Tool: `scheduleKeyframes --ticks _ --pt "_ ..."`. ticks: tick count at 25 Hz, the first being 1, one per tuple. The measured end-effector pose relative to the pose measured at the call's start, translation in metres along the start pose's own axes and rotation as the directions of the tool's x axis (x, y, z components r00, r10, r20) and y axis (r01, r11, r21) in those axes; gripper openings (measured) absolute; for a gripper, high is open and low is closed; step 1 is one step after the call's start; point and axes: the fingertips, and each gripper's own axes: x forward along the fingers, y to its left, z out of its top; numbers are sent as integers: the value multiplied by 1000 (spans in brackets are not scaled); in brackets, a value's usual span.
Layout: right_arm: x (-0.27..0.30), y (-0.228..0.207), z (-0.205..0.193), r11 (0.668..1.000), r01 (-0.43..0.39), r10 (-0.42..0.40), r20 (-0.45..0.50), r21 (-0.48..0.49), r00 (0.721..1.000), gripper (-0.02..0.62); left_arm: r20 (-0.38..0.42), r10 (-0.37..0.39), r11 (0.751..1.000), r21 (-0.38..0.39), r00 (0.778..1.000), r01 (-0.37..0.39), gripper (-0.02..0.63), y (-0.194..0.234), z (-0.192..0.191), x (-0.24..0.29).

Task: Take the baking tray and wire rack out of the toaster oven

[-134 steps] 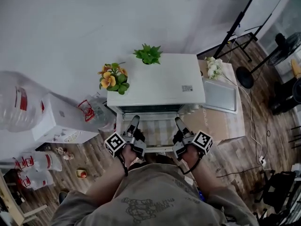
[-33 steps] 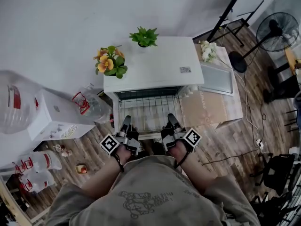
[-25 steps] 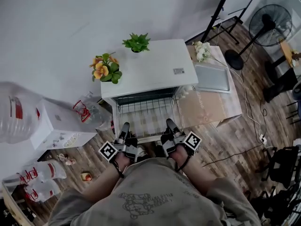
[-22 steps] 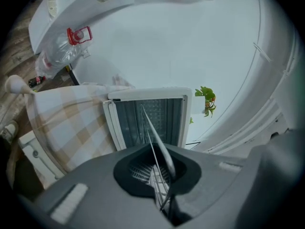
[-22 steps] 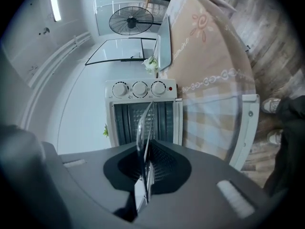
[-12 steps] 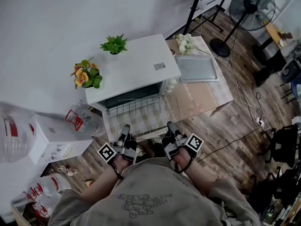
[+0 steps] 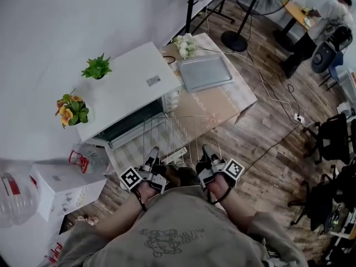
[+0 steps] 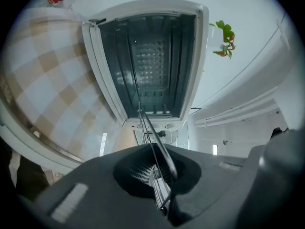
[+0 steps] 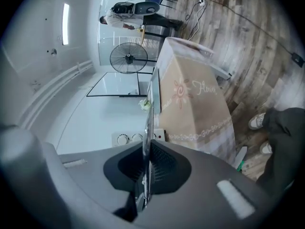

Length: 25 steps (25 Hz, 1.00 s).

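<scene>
One open, empty toaster oven (image 7: 128, 88); on the surface (image 7: 222, 107) right of it, the baking tray (image 7: 206, 72). Wire rack (image 7: 181, 135), out in front of the oven, held by left tool (image 7: 151, 154) and right tool (image 7: 208, 153), jaws clamped on its near wire. Uneven lifting may swing it into tray or white flowers (image 7: 185, 43).

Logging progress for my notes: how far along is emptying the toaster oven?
Done: the baking tray lies on the table beside the toaster oven, whose cavity looks empty. In hand: left claw and right claw grip the wire rack, out of the oven. Left: setting it down.
</scene>
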Motion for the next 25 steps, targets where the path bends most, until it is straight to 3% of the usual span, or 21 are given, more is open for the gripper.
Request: scheduleKeyframes --ticks 10,15,19,25 --pt "-42 -7 66 1000 7 -10 160 20 987 32 -199 7 1000 4 980 -6 2 4 -61 60" --pt "-52 -13 93 999 34 -38 205 22 978 32 -237 22 1000 6 971 -21 2 9 -82 82" --pt "-47 -18 121 999 40 -43 251 18 967 34 -250 103 995 31 963 -98 2 30 -90 102" --pt "-28 -29 161 997 72 -69 278 -2 958 34 -260 144 989 54 955 -135 2 40 -98 143"
